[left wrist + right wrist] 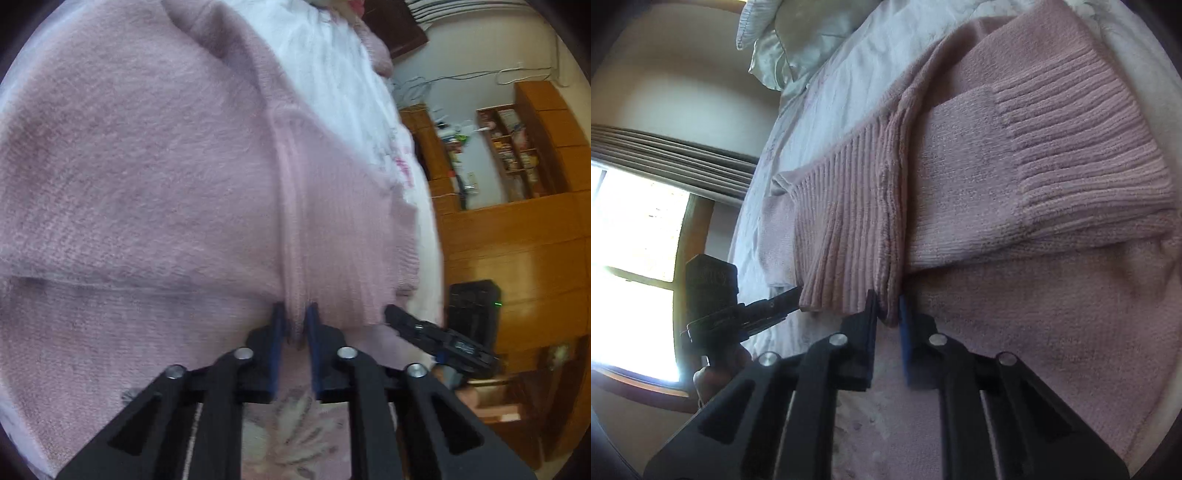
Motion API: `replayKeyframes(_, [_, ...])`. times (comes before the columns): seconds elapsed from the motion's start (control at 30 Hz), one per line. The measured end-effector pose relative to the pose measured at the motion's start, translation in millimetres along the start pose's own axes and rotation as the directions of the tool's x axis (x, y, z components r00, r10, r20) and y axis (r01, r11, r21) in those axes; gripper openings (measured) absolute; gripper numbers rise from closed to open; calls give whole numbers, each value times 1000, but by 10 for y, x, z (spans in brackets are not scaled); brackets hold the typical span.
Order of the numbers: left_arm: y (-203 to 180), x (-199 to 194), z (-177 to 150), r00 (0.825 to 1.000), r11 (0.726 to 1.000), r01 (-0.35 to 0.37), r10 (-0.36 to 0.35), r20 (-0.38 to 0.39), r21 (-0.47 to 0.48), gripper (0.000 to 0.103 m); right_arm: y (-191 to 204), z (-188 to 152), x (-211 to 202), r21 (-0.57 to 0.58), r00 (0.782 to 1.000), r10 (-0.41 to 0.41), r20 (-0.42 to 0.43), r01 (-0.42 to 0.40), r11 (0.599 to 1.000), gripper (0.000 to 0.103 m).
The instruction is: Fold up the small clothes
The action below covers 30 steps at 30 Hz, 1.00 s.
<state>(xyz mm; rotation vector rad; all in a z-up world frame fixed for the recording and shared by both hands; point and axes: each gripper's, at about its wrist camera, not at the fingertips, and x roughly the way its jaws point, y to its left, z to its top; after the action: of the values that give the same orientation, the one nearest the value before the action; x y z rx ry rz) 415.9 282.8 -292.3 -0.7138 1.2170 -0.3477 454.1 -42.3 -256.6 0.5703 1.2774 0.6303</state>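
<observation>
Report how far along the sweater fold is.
Done: a ribbed cuff already lies across the pink sweater, so one sleeve looks folded in. In hand: the left gripper and right gripper each pinch the sweater's edge on the white bed sheet. Left: carrying that edge over to finish the fold.

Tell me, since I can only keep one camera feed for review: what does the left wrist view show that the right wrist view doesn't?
Only the left wrist view shows wooden shelving and a black box with a green light.

Only the right wrist view shows a bright window, a pillow and the sweater's ribbed cuff.

Both show the pink knit sweater on white bedding, each gripper pinching a fold: left gripper, right gripper.
</observation>
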Motion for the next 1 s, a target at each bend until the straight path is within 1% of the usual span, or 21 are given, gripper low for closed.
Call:
replayKeyframes(0.03, [13,14,-14,1000,1000,-25,25,4,-3,8,-51,-8,-9,2,1000,-27,9,27,1000,9])
replayKeyframes(0.07, [29,14,-19,999,999,-33,33,10,-10,8,-111,-15,2,7,999,-34,10,34,999,9])
replayKeyframes(0.1, [40,10,-24,999,999,-30,31,11,-23,8,-145,-8,29,20,1000,-29,4,29,999,9])
replayKeyframes(0.17, [50,-37,-51,1000,999,-21,22,19,-27,8,-127,-17,56,6,1000,-15,-5,15,1000,10])
replayKeyframes(0.2, [50,-78,-70,1000,1000,-6,7,23,-22,10,-110,-37,34,2,1000,-6,-5,6,1000,15])
replayKeyframes(0.23, [61,-132,-98,1000,1000,14,-14,25,-20,12,-93,-57,-8,1,1000,-3,0,3,1000,17])
replayKeyframes(0.27, [76,-214,-142,999,999,37,-37,26,-22,23,-73,-88,-90,3,1000,2,16,-2,1000,20])
replayKeyframes(0.3, [100,-324,-220,997,997,67,-66,26,-30,47,-50,-130,-208,8,999,13,35,-13,1000,29])
replayKeyframes(0.33, [133,-462,-319,995,995,94,-92,38,-38,60,-43,-196,-338,13,998,34,56,-35,999,34])
replayKeyframes(0.37, [177,-624,-453,992,993,112,-110,61,-37,72,-54,-301,-499,13,995,60,75,-61,998,37])
replayKeyframes(0.43, [285,-936,-802,987,990,136,-134,89,-25,76,-98,-613,-815,5,991,94,91,-94,996,50])
replayKeyframes(0.5, [461,-1248,-1216,981,986,163,-159,112,-28,83,-234,-1028,-1087,5,991,107,83,-107,994,57])
replayKeyframes(0.6, [801,-1581,-1863,980,984,167,-159,124,-58,85,-535,-1707,-1348,23,997,71,40,-72,997,57])
replayKeyframes(0.67, [981,-1703,-2265,985,988,135,-127,114,-73,85,-741,-2103,-1429,41,999,43,-5,-43,998,57])
replayKeyframes(0.7, [1065,-1719,-2435,989,991,108,-99,109,-84,85,-841,-2270,-1448,47,1000,11,-25,-10,999,57])
replayKeyframes(0.73, [1137,-1719,-2568,991,990,95,-85,103,-100,85,-921,-2400,-1452,52,999,-12,-42,14,999,57])
replayKeyframes(0.77, [1221,-1717,-2684,991,987,108,-97,96,-116,85,-994,-2495,-1445,62,998,-24,-54,28,998,57])
replayKeyframes(0.8, [1293,-1675,-2771,990,984,120,-109,89,-129,85,-1053,-2568,-1432,71,998,-29,-57,33,997,57])
replayKeyframes(0.83, [1331,-1634,-2812,991,984,112,-101,87,-139,85,-1089,-2599,-1406,76,998,-25,-58,29,997,57])
replayKeyframes(0.93, [1356,-1477,-2816,992,987,116,-110,58,-113,85,-1105,-2644,-1271,77,998,-1,-64,6,997,57])
replayKeyframes(1.0, [1385,-1349,-2765,997,991,77,-75,26,-108,85,-1122,-2644,-1155,74,998,-18,-67,23,997,57])
